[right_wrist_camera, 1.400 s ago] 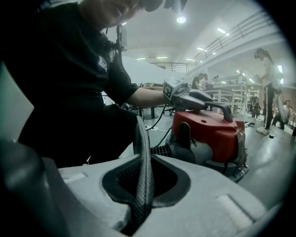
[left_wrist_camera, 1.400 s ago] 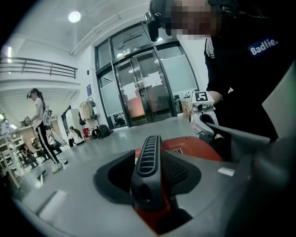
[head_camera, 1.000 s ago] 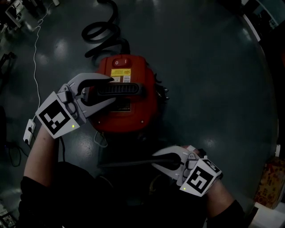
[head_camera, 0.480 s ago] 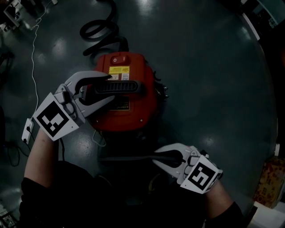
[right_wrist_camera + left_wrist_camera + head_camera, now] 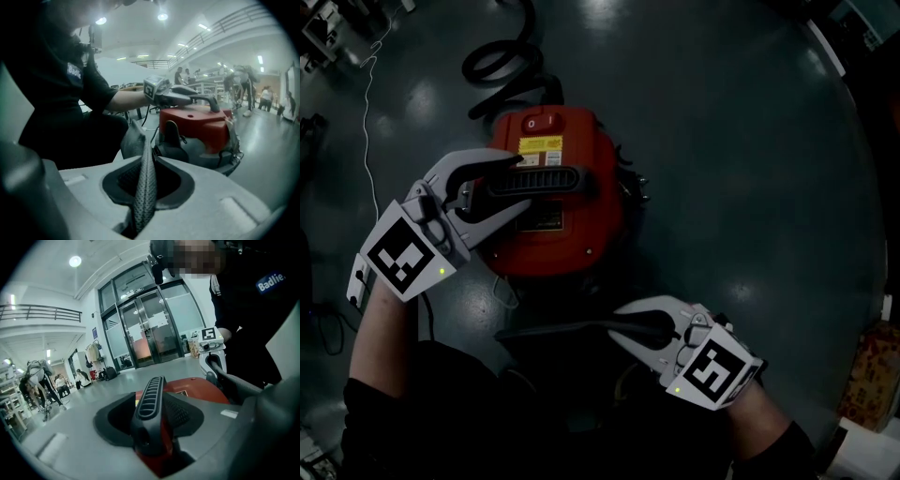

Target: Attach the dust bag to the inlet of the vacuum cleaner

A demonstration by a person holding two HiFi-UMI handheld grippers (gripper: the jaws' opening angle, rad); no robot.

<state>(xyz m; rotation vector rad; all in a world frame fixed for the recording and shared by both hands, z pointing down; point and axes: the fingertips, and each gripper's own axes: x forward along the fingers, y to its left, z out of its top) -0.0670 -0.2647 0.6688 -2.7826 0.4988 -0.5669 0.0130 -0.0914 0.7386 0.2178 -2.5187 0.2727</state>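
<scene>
Grey floor [image 5: 750,169], red vac [image 5: 572,202], dust bag [image 5: 548,331] alongside

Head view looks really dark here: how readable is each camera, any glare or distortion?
Head view: underexposed, corners vignetted, lamp glare dots the glossy floor; the red vacuum cleaner reads, the grey mesh dust bag nearly vanishes against dark clothing. Left gripper view: bright, fisheye bends the glass doors. Right gripper view: bag fabric sharp, background people soft.
</scene>
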